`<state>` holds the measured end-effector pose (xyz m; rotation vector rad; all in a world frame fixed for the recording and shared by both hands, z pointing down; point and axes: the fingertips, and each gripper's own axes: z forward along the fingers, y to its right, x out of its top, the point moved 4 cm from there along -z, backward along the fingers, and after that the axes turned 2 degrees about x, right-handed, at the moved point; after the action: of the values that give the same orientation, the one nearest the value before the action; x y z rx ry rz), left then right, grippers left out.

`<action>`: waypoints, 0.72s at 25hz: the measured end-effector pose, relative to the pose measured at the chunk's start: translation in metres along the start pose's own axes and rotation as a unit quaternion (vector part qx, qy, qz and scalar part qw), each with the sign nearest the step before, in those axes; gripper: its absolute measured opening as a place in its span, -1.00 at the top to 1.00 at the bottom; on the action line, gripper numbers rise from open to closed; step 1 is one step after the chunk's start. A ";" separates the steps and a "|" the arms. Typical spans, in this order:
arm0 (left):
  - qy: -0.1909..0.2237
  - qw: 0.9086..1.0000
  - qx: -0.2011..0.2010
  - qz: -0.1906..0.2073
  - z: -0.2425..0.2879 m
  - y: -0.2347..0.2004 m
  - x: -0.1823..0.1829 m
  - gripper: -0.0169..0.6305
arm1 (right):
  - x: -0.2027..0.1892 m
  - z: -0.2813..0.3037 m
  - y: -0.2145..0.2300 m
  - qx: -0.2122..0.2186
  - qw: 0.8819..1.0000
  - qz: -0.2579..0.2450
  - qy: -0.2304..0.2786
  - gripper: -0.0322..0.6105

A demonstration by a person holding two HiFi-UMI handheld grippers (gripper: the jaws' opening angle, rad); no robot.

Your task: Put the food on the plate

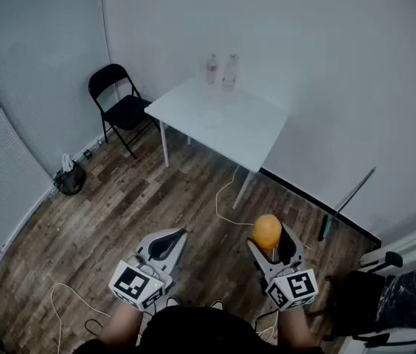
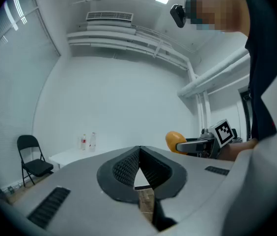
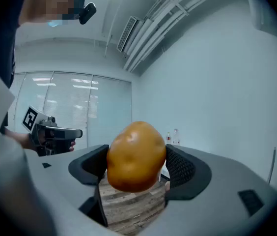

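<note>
A golden-orange, potato-like piece of food (image 1: 267, 231) sits between the jaws of my right gripper (image 1: 271, 240), which is shut on it and held level above the wooden floor. In the right gripper view the food (image 3: 136, 155) fills the gap between both black pads. My left gripper (image 1: 172, 240) hangs beside it, shut with nothing in it; its pads (image 2: 128, 163) meet at the tips. From the left gripper view the food (image 2: 174, 139) shows at the right. A white table (image 1: 223, 120) stands ahead; it is too pale to make out a plate on it.
Two clear bottles (image 1: 221, 69) stand at the table's far edge by the wall. A black folding chair (image 1: 119, 102) and a dark bag (image 1: 69, 177) are at the left. Cables (image 1: 226, 198) lie on the floor. A pole (image 1: 348, 201) leans on the right wall.
</note>
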<state>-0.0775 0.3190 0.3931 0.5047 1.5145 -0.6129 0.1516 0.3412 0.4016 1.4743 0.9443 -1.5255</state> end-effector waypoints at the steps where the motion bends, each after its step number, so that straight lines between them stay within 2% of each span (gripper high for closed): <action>1: 0.000 1.000 0.000 0.000 0.000 0.000 0.001 0.89 | 0.000 0.000 0.000 0.001 1.000 0.000 -0.001 -0.28; 10: -0.003 1.000 -0.002 -0.003 0.000 0.004 -0.001 0.89 | 0.000 0.003 0.000 0.009 1.000 -0.001 -0.004 -0.28; 18: 0.001 1.000 0.001 -0.008 -0.024 -0.034 0.003 0.89 | 0.009 0.034 -0.032 0.018 1.000 -0.009 0.006 -0.28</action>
<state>-0.1182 0.3091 0.3923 0.4945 1.5209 -0.6271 0.1088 0.3223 0.3939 1.5065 0.9443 -1.5564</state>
